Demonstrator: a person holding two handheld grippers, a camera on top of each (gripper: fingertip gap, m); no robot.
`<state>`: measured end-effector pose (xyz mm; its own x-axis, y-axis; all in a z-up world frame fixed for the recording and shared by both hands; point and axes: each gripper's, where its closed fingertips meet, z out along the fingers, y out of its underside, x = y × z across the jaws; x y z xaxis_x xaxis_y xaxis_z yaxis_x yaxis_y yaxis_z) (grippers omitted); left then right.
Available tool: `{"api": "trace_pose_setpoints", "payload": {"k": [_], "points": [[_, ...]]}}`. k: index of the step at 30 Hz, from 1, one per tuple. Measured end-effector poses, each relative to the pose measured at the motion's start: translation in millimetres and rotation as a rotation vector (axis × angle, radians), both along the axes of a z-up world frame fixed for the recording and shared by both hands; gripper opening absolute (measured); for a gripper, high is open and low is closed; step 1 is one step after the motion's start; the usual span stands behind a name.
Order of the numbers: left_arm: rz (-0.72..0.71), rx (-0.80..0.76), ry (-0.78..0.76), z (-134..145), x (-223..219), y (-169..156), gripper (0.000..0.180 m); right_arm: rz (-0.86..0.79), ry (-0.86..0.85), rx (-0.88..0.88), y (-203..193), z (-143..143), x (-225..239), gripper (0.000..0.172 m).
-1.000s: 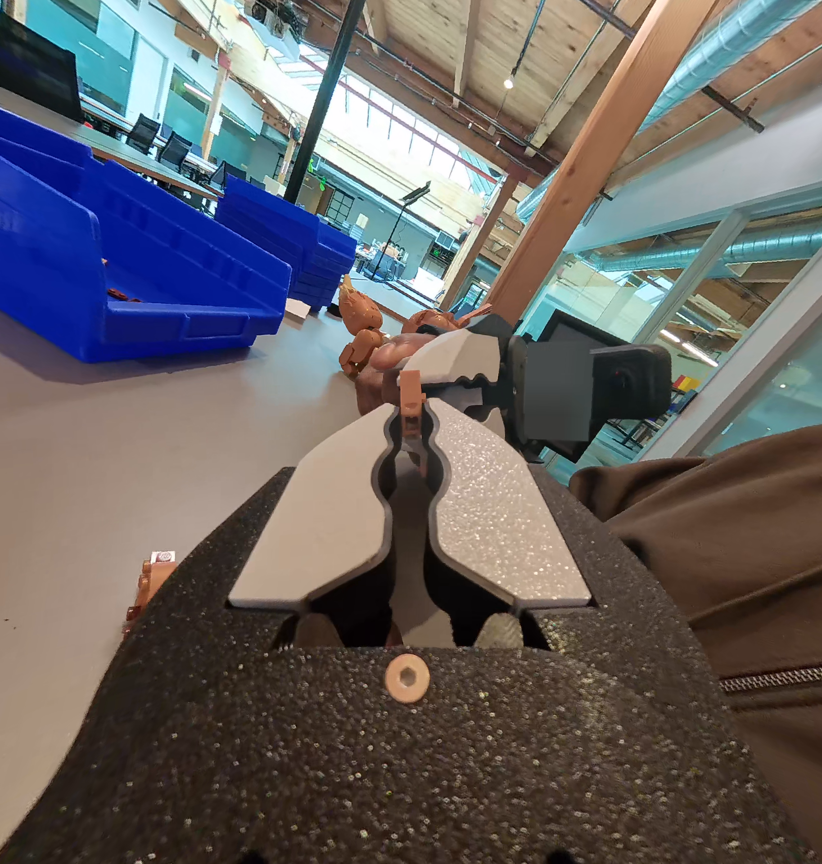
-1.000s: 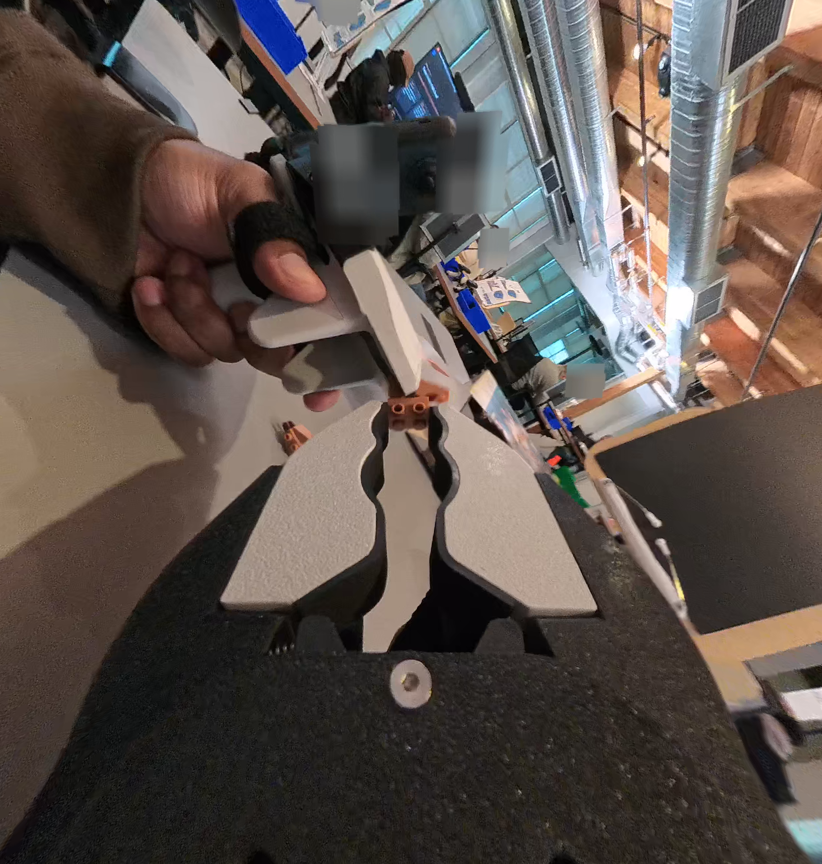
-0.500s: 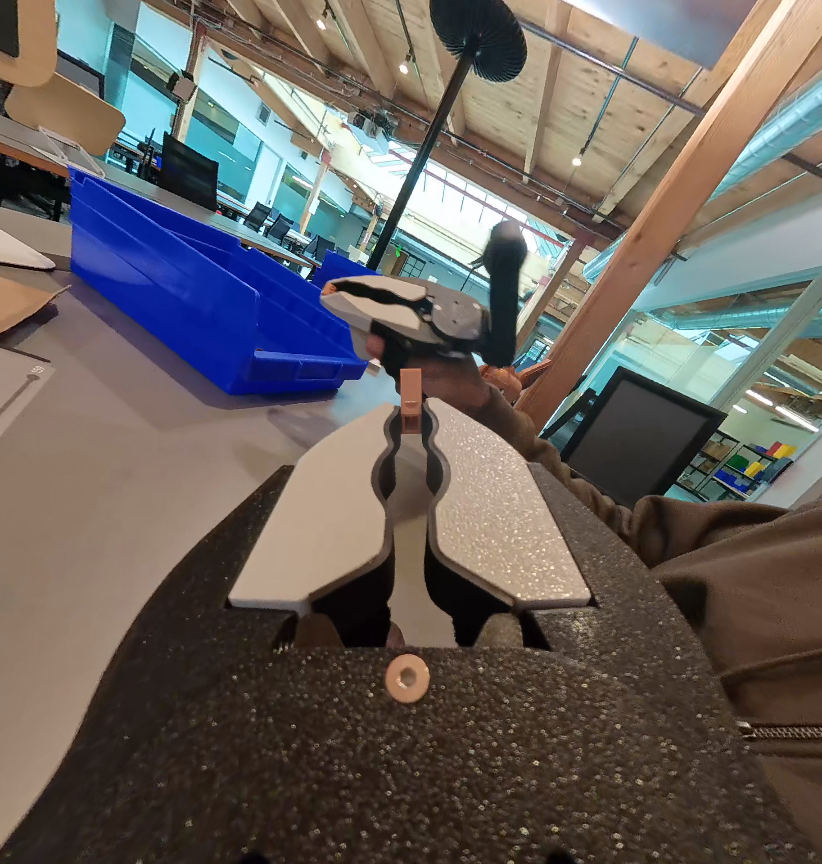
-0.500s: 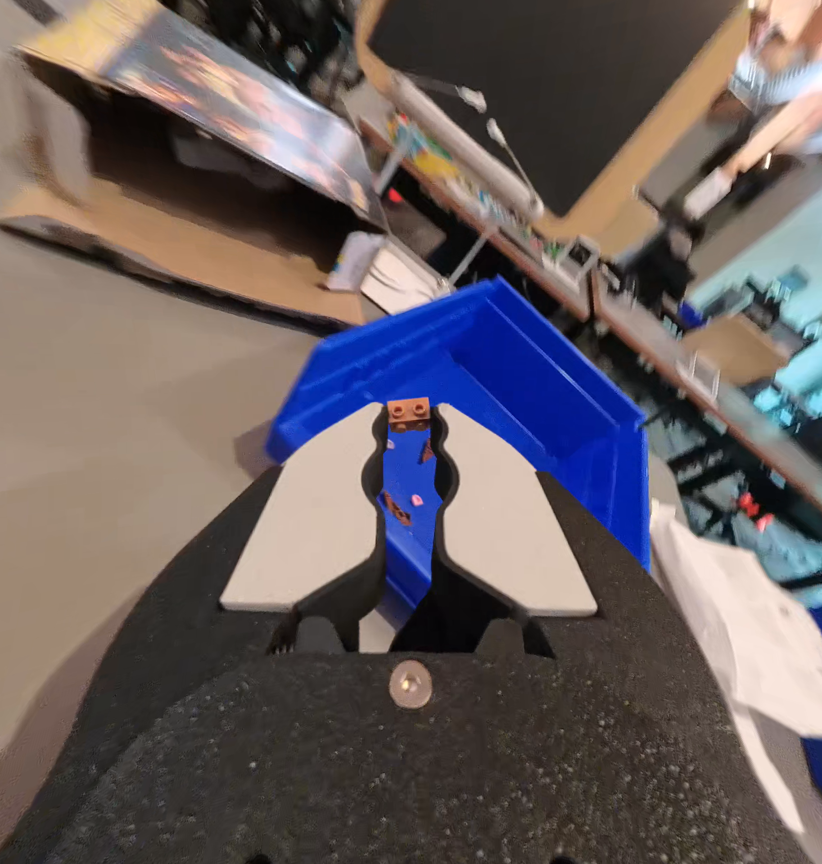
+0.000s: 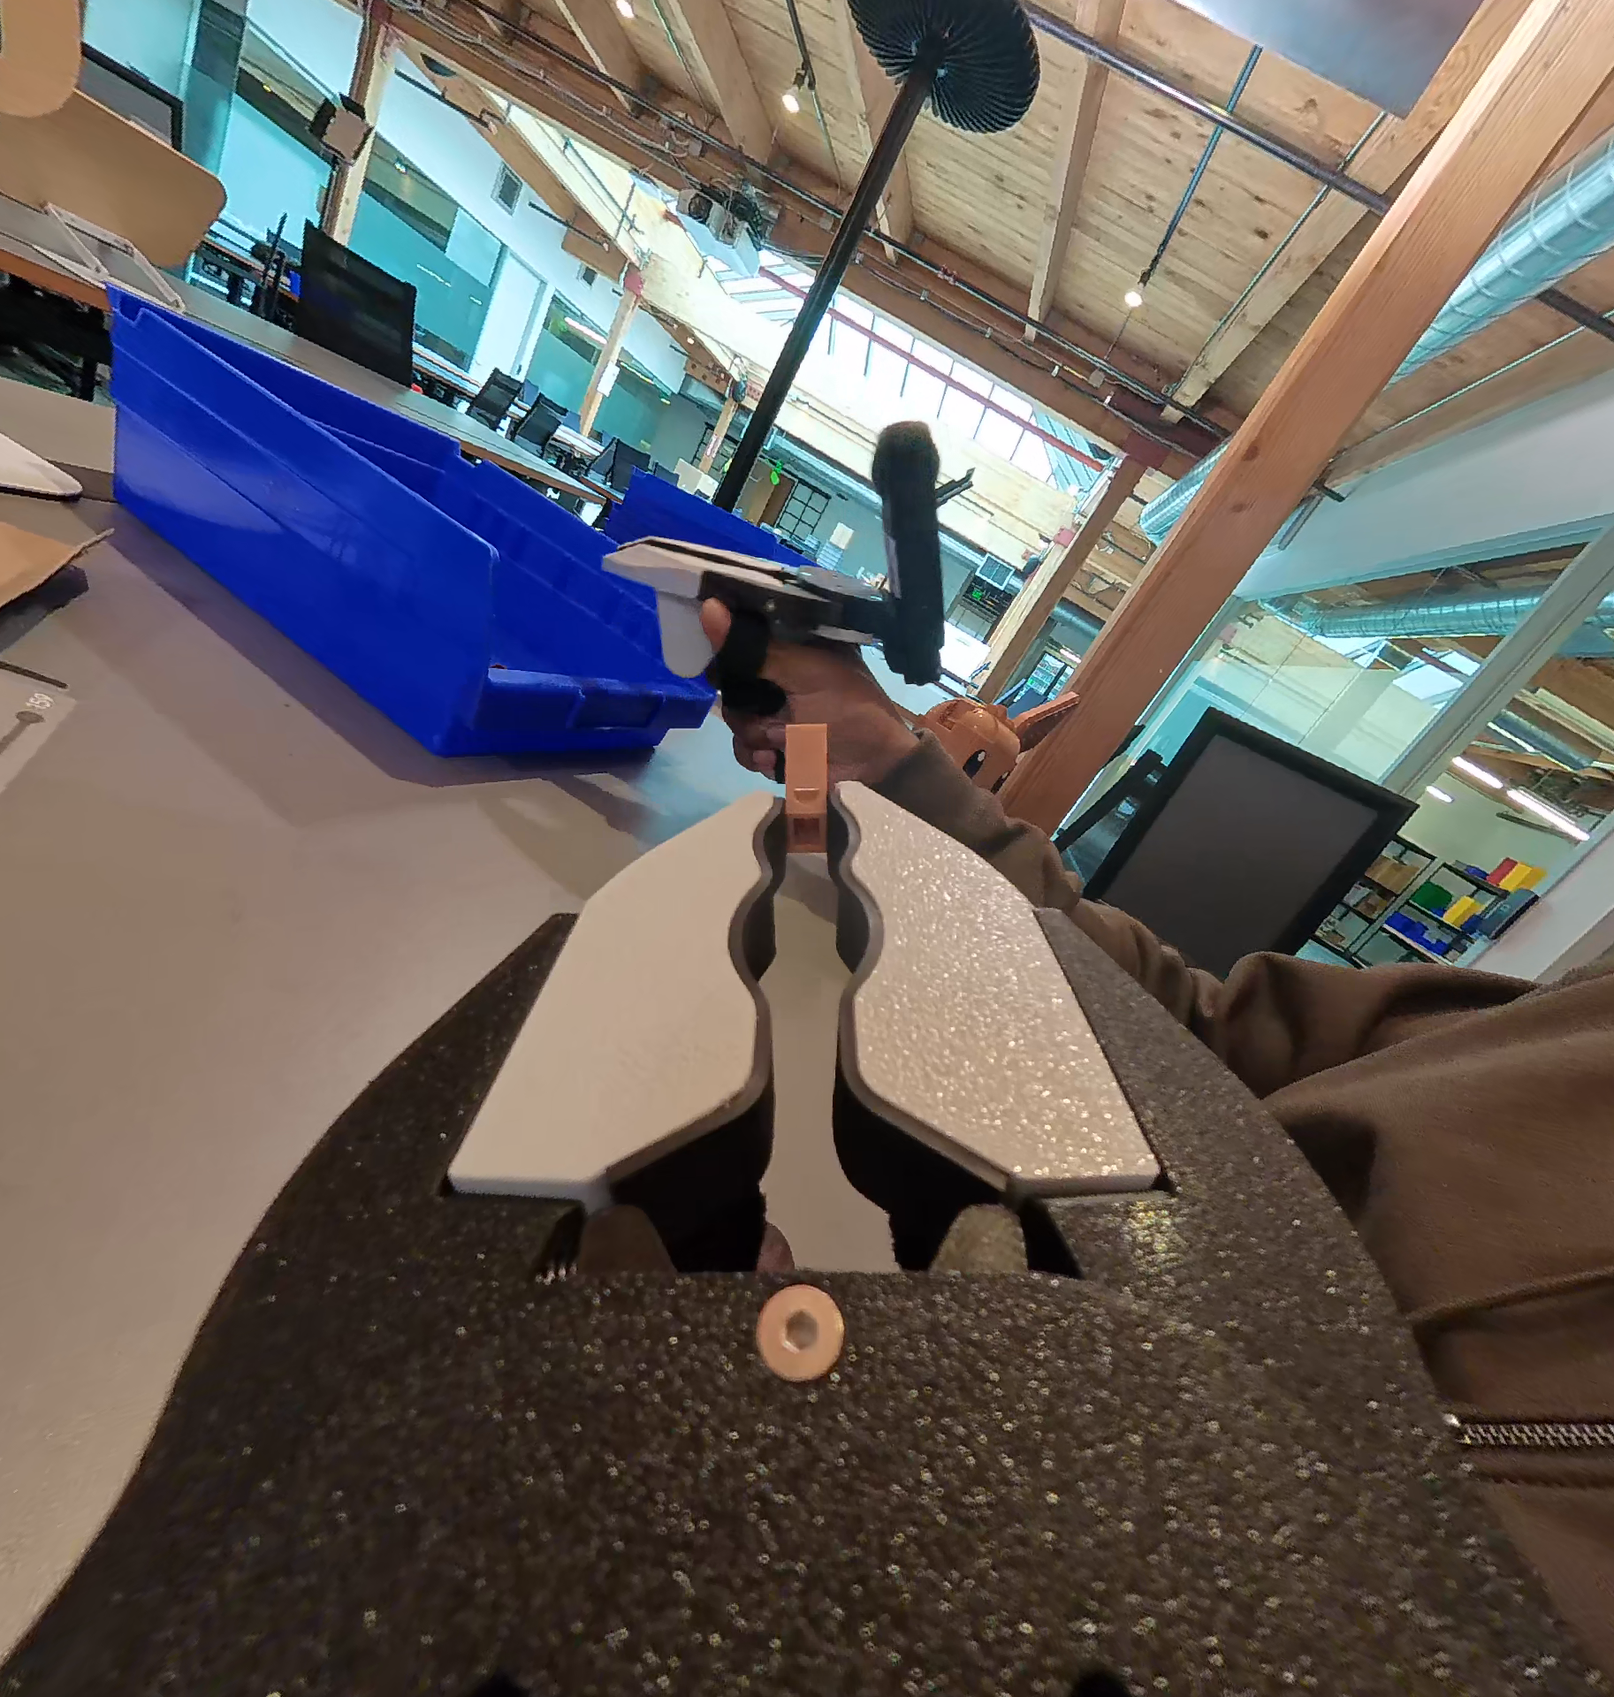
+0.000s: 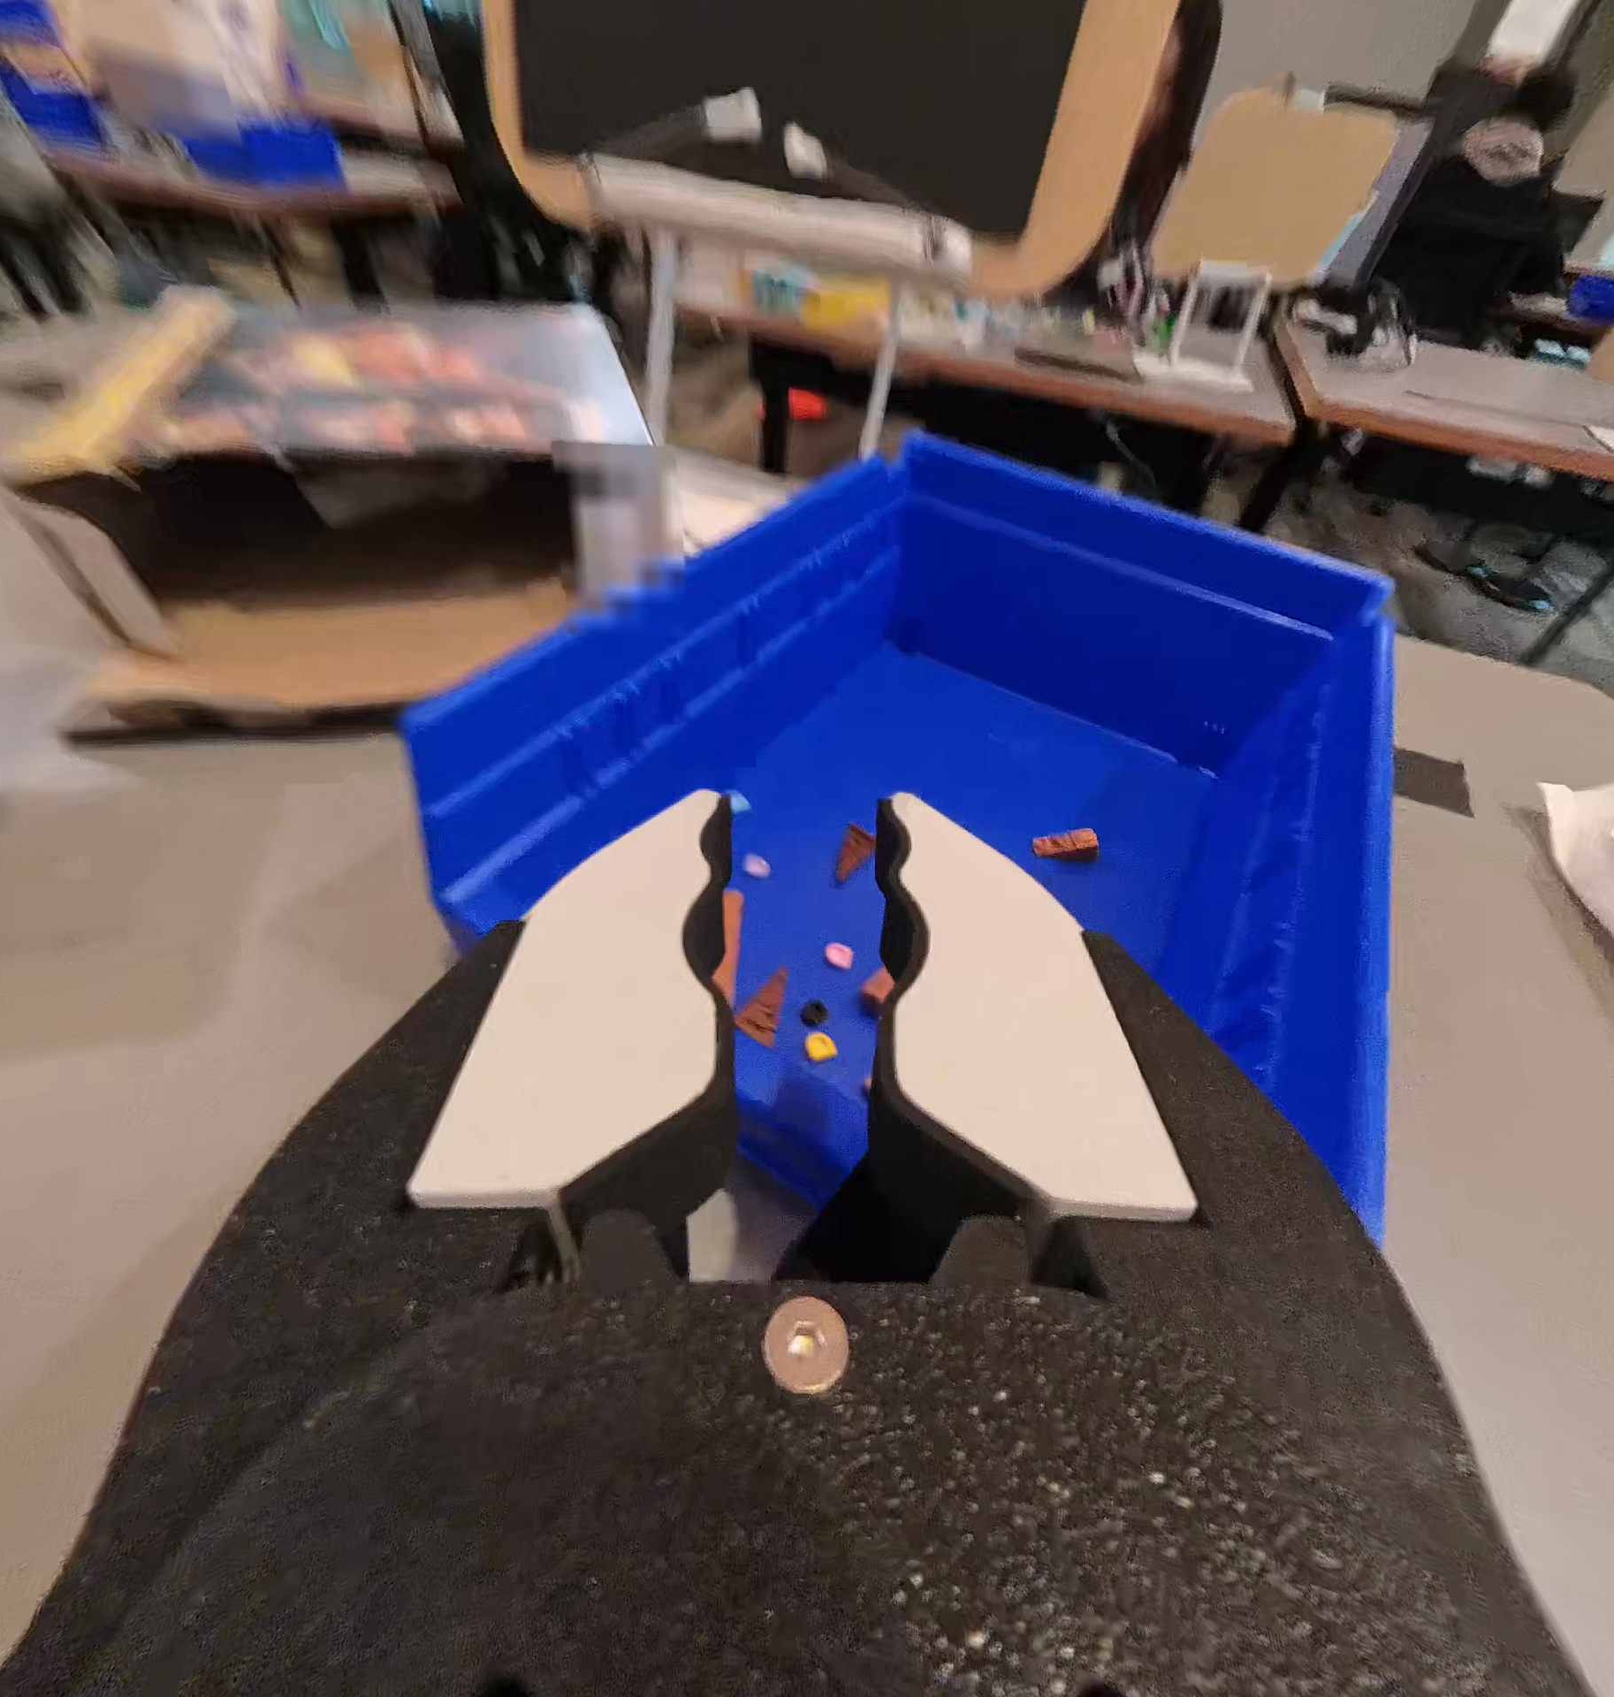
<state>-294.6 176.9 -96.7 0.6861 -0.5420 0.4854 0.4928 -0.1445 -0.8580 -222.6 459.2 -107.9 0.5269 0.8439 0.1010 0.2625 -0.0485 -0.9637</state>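
1. Left gripper [image 5: 805,808]: I see its jaws nearly closed, both tips pressed on a small tan brick [image 5: 805,781]. The brick is pinched at its lower end and stands upright, long axis vertical, its top clear above the fingertips.
2. Left gripper pose: it sits low over the grey table [image 5: 188,872], aimed forward and slightly up toward the ceiling beams. A brown sleeve [image 5: 1428,1148] crosses on its right.
3. Beyond the brick, I see a hand [image 5: 812,707] holding the right gripper [image 5: 656,562] level, its fingers pointing left over the front edge of a blue bin [image 5: 344,569]. A tan brick figure [image 5: 987,735] stands on the table behind that hand.
4. Right gripper [image 6: 803,808]: I see its jaws parted with a clear gap and nothing between the tips.
5. Right gripper pose: tilted downward over the near end of the blue bin [image 6: 1106,588], the view blurred.
6. On the bin floor lie loose bits: brown wedges [image 6: 1065,842], pink pieces [image 6: 838,955], one yellow piece [image 6: 819,1046] and one black piece [image 6: 813,1013], all well below the open fingers.
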Motion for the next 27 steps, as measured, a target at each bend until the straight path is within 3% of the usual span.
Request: {"api": "trace_pose_setpoints", "payload": {"k": [2,5,9,11,17,27], "points": [[-0.018,0.007,0.003,0.7,3.4,-1.1,0.008,0.088,0.153,-0.011,-25.0,21.0,1.7,0.028],[-0.064,0.021,0.037,1.5,15.2,-2.3,0.008,0.386,0.339,0.011,-96.7,46.9,-8.0,0.015],[-0.109,0.028,0.134,-3.0,34.1,-3.3,0.008,0.873,0.315,-0.047,-202.2,39.2,-29.1,0.016],[-0.137,0.036,0.168,-4.4,42.0,-5.2,0.008,1.036,0.245,-0.046,-236.0,27.4,-33.5,0.020],[-0.199,0.017,0.155,-7.2,49.6,-7.6,0.008,1.169,0.133,0.229,-272.5,6.4,-29.8,0.028],[-0.225,-0.072,0.085,-16.2,48.3,-2.4,0.008,1.082,0.064,0.654,-291.7,-5.6,-40.6,0.038]]}}
